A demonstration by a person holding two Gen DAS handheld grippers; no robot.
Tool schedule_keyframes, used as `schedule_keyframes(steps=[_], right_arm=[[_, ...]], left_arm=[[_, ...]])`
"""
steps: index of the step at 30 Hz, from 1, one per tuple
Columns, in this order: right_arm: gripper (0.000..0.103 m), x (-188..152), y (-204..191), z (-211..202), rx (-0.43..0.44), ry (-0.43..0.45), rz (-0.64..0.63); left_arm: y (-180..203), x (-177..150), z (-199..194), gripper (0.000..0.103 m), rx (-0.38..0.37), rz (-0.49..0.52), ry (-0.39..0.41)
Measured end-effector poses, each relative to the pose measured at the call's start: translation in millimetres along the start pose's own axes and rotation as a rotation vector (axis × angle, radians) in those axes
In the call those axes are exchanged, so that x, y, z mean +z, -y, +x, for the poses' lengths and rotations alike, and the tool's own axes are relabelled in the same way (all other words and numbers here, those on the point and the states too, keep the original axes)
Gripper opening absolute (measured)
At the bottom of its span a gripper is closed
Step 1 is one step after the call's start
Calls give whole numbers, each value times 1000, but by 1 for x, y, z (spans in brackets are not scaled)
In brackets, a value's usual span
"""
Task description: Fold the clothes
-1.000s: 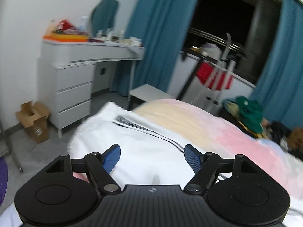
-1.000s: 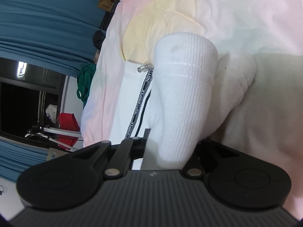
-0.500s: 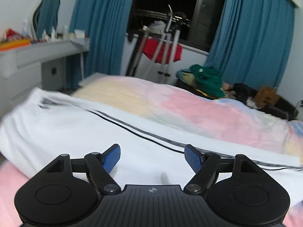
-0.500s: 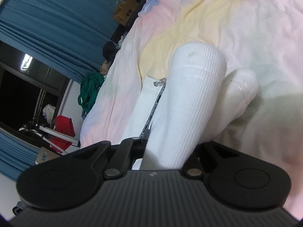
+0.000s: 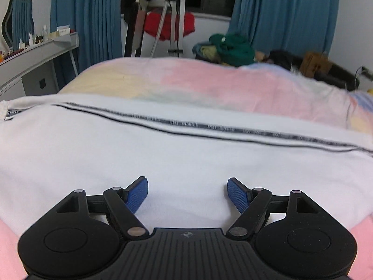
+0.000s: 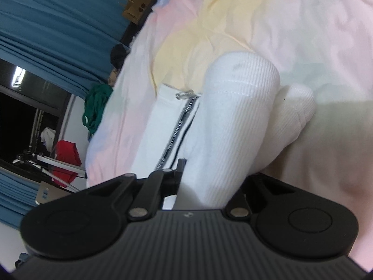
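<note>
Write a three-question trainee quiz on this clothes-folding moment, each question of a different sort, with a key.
1. True or false: the left gripper is clamped on the white garment.
2. Multiple choice: what does the right gripper grip? A) the ribbed cuff B) the green clothes C) the cardboard box
3. Fill in: the garment lies on a pastel ___.

Key: 1 false, its blue pads stand apart above the cloth. 2 A. 3 bedspread.
</note>
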State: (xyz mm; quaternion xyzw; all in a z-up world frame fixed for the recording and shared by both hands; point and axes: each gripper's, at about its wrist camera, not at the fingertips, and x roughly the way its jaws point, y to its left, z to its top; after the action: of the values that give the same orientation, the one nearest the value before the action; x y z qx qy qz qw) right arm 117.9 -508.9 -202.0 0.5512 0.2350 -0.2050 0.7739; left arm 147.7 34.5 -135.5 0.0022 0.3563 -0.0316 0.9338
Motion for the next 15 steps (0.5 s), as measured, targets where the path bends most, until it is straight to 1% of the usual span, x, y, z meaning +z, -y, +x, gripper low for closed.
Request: schedule_keyframes(steps=[2,6,9,11,15], right_arm=[[15,1,2,0,5,-12,18],[17,3,10,1,28,-31,83],[21,5,15,4,23,-40,114],[27,6,18,5,24,-40,130],[27,6,20,10,18,-42,130]], left_arm=[[5,-3,7,77,24,28,-18],[9,-7,14,77,39,45,-26],[7,-7,15,77,33,41,-28],[6,-7,15,77,33,45,-26],[7,-5,13,77,35,49,-25]])
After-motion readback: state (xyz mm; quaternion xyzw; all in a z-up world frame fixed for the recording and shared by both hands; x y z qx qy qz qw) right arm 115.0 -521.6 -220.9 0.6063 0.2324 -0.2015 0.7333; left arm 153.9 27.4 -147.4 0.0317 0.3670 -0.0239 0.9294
